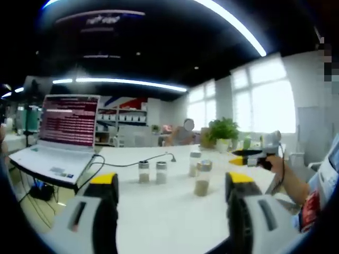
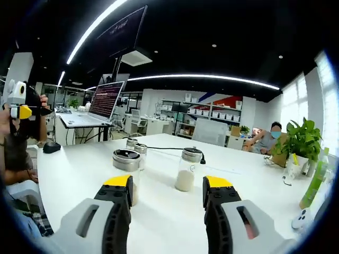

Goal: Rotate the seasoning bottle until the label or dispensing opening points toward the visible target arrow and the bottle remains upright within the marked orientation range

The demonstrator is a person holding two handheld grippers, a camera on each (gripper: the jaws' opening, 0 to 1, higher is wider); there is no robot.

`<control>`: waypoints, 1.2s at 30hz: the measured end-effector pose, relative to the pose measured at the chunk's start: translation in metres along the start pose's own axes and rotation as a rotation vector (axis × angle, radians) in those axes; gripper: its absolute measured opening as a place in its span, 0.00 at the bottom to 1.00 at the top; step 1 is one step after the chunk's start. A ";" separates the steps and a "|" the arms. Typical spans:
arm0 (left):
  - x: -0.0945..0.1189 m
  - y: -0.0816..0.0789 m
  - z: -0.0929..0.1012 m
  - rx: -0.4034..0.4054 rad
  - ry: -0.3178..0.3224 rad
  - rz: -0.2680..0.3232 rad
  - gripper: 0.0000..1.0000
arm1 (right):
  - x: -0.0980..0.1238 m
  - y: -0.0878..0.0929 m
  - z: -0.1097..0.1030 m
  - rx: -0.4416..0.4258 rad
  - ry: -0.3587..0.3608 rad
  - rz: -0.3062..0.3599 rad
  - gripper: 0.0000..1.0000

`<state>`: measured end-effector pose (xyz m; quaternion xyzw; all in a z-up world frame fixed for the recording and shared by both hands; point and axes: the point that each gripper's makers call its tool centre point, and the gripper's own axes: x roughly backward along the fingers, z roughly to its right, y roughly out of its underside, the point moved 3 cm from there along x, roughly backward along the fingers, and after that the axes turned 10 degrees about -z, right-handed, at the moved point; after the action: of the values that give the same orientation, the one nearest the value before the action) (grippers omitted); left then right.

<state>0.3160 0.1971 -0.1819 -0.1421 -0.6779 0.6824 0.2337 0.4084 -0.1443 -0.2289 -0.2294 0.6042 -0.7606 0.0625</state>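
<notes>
White table [image 2: 265, 174] bears upright seasoning bottles [image 2: 188, 169]; left gripper [image 1: 172, 193] and right gripper [image 2: 168, 197] gape wide, holding nothing.

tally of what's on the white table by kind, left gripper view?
Seasoning bottles: 4
Laptop: 1
Black cable: 1
Potted plant: 1
Total: 7

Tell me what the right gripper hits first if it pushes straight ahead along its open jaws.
Likely the seasoning bottle with pale contents, standing between the right gripper jaws' line; depth is uncertain.
</notes>
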 end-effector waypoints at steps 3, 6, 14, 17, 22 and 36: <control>-0.003 0.001 0.002 -0.005 -0.012 -0.003 0.88 | 0.012 0.007 0.006 -0.022 -0.006 0.005 0.54; -0.006 0.001 0.002 -0.011 -0.022 -0.006 0.89 | 0.022 0.013 0.011 -0.034 -0.001 0.006 0.54; -0.005 -0.004 0.007 -0.004 0.003 0.029 0.89 | 0.044 0.031 0.033 -0.068 0.057 -0.023 0.53; -0.006 -0.004 0.009 -0.001 0.012 0.028 0.89 | 0.053 0.038 0.039 -0.100 0.064 -0.033 0.53; -0.007 -0.006 0.012 -0.035 0.014 0.050 0.90 | 0.063 0.046 0.046 -0.117 0.085 -0.030 0.53; -0.007 0.001 0.015 0.012 0.036 0.013 0.89 | 0.050 0.040 0.047 -0.208 0.036 0.072 0.57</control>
<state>0.3148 0.1808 -0.1830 -0.1573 -0.6686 0.6853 0.2421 0.3770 -0.2154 -0.2454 -0.1991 0.6889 -0.6948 0.0548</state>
